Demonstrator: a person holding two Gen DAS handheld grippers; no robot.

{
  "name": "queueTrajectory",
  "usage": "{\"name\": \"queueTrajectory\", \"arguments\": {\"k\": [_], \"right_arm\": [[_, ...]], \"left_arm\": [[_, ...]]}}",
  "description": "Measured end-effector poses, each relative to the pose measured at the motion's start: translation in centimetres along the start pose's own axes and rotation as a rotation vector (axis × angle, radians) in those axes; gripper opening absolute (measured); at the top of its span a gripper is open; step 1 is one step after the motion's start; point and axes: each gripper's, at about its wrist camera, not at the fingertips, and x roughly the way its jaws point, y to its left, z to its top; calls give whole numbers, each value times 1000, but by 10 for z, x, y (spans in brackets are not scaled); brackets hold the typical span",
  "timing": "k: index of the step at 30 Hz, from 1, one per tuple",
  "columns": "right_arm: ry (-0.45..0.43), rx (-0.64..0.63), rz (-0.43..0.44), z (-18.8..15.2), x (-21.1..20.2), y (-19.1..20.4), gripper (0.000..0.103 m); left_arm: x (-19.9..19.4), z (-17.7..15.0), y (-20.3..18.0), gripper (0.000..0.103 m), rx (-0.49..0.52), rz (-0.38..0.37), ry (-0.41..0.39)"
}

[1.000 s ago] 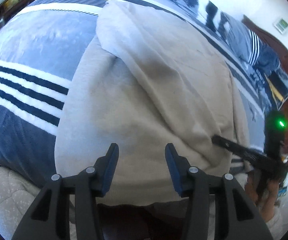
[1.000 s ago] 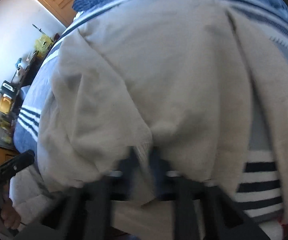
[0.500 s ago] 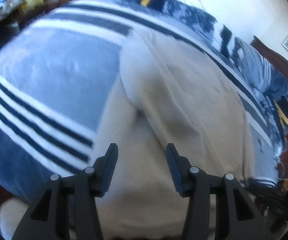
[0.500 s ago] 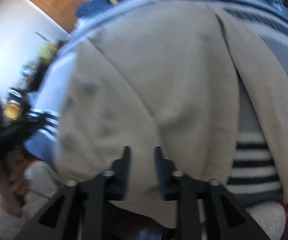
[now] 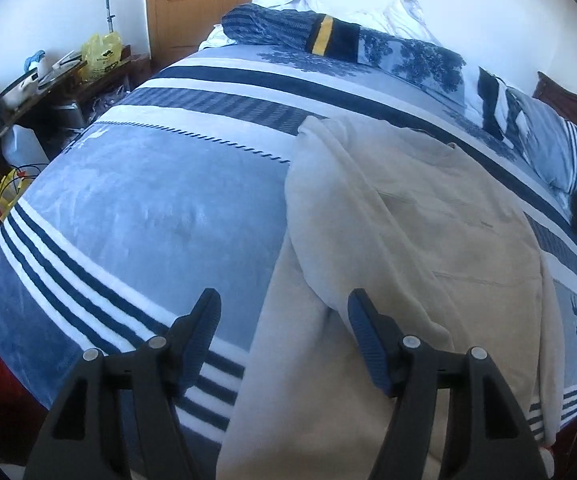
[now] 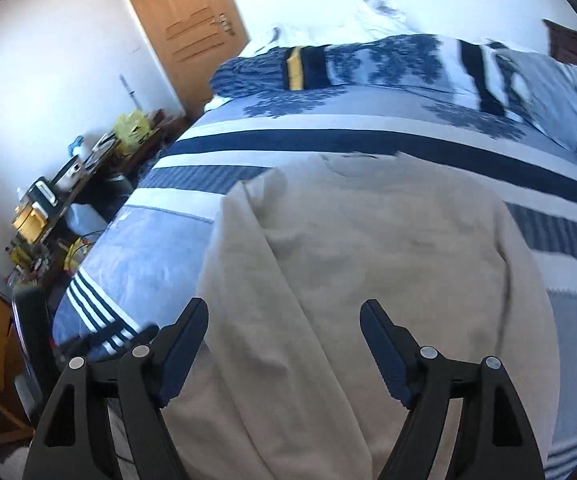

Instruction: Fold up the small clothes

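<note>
A beige sweatshirt (image 5: 420,240) lies spread on the blue and white striped blanket (image 5: 136,216), with its left sleeve folded over the body. It also shows in the right wrist view (image 6: 368,264). My left gripper (image 5: 284,314) is open and empty, held above the sweatshirt's lower left edge. My right gripper (image 6: 284,324) is open and empty, held above the sweatshirt's lower part. Neither gripper touches the cloth.
Rolled blue bedding (image 5: 328,36) and pillows (image 5: 536,128) lie along the far side of the bed. A cluttered dark desk (image 5: 28,88) stands at the left beside a wooden door (image 5: 200,4). The bed's near edge runs just below the grippers.
My right gripper has let go of the sweatshirt's hem and opened wide. Both grippers have pulled back and up from the cloth, so more of the bed and room shows.
</note>
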Motion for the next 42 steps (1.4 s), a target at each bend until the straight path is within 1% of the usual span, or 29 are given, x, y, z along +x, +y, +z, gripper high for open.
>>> {"name": "queueTrajectory", "arguments": {"k": [3,4,5,8,12,15,16,19,21,23,25,27,29,31,33,34,36,37,38,39,40,41,42], "right_arm": [[59,-56,6,28,29,12,82],[68,-66,23,31,34,14,82],[79,-79,60,40,42,19,82],[96,-111,90,60,63,31,82],[132,-142,126,81,93,46,80],[170,-130,154,92,118,51,74],[181,-126,153,95,127,52,71],[205,-121,150,104,151,53,67],[229,-104,158,111,172,53,66],[250,-96,160,116,190,53,66],[271,-79,157,124,211,53,66],[293,-64,169,128,229,53,66],[316,-71,153,134,253,57,66],[332,-79,145,137,270,60,64],[349,-91,129,139,290,63,61],[361,-92,122,141,303,63,61],[377,-93,102,143,319,62,60],[391,-93,95,144,330,61,55],[398,-86,94,144,336,60,45],[402,-78,98,145,339,59,40],[409,-60,122,145,342,56,27],[408,-56,137,146,342,55,11],[401,-55,140,146,340,54,7]], "left_arm": [[3,5,1,65,-3,24,-4],[4,6,2,65,-6,32,-5],[5,9,4,65,-7,40,-4],[10,18,6,66,-12,51,-9],[20,32,10,66,-33,44,-8],[28,40,14,67,-48,31,-8],[32,43,16,67,-53,18,-2],[49,51,26,68,-94,-2,24],[69,62,34,68,-135,-27,62],[93,73,38,68,-151,-61,107],[109,81,41,68,-169,-99,111],[125,83,43,68,-185,-130,120],[133,78,45,68,-197,-151,107],[142,69,46,68,-214,-152,112],[149,66,41,68,-198,-141,114],[149,67,36,68,-169,-123,108],[148,71,28,68,-138,-135,97],[148,73,24,68,-127,-148,93],[149,74,21,68,-117,-147,88],[151,73,17,68,-104,-133,82],[153,73,16,68,-96,-124,81],[154,72,15,68,-90,-118,81],[154,71,13,68,-82,-111,76]]}}
